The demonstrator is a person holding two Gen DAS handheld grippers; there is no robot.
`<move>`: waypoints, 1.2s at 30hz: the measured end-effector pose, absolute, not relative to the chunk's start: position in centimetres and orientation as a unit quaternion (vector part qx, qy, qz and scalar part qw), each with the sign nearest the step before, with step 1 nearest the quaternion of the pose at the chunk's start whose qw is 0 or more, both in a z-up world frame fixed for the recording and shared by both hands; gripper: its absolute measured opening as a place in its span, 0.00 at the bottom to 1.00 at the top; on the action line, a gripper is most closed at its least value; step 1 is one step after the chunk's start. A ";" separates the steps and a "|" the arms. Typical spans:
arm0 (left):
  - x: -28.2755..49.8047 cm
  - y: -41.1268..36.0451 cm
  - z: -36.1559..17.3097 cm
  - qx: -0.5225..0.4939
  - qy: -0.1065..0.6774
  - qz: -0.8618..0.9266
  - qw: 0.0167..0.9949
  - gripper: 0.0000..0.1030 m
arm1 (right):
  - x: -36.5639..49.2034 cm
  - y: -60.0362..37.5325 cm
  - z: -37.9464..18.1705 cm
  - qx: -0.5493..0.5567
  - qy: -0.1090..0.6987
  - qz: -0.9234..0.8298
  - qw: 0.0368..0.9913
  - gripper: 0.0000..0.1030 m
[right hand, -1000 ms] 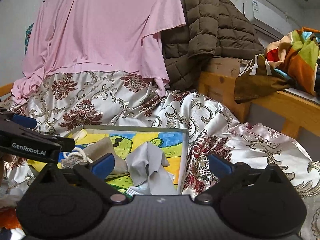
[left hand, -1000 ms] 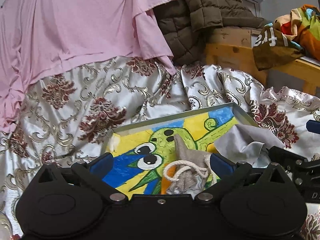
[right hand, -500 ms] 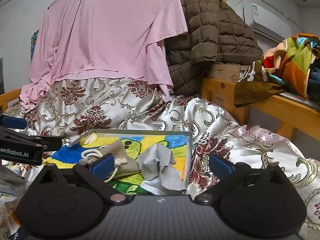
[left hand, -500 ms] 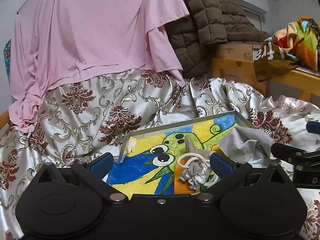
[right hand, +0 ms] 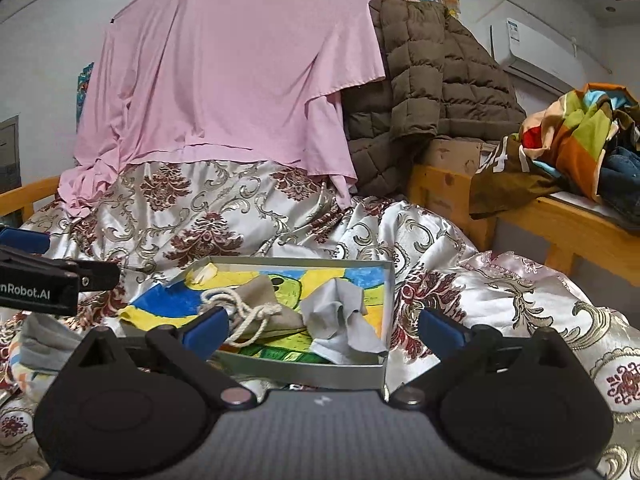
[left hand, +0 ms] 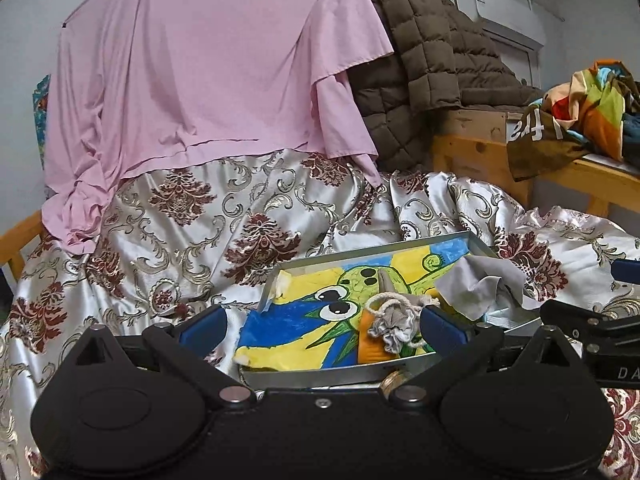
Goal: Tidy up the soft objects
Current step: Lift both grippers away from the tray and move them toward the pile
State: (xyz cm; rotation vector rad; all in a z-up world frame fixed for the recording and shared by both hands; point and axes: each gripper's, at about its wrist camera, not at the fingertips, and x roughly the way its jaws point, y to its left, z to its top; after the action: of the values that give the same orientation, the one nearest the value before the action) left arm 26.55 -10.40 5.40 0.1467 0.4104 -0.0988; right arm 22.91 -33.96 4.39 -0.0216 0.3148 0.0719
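The drawstring pouch (left hand: 394, 318) lies low and centre in the left view, inside the shallow tray (left hand: 280, 276), touching the grey cloth (left hand: 480, 286) at its right; both look gathered there for tidiness; the left gripper (left hand: 322, 324) and right gripper (right hand: 323, 326) stand spread and empty; since a second ago both have drawn back, the tray showing smaller and whole.

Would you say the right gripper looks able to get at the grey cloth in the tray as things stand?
Probably yes. The right gripper is open and empty, and the grey cloth lies crumpled just ahead, uncovered, against the tray wall. The drawstring pouch lies beside it, apparently not over it.
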 end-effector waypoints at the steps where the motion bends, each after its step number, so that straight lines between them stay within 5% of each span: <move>1: 26.2 -10.2 5.4 0.072 0.203 -0.049 0.975 0.99 | 22.6 -33.8 4.4 -0.011 0.156 0.037 0.987 1.00; 17: 17.5 -7.0 3.9 0.038 0.188 -0.036 0.981 0.99 | 14.2 -31.2 4.0 0.013 0.128 0.049 0.991 1.00; 36: 10.2 -3.0 -0.2 0.009 0.212 -0.061 0.975 0.99 | 8.6 -28.2 1.8 -0.007 0.198 0.038 0.979 1.00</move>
State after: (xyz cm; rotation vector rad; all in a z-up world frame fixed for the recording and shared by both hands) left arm 10.17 -3.03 -0.19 0.0187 0.4279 -0.1224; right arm 8.57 -28.22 1.85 -0.0145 0.3992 0.0764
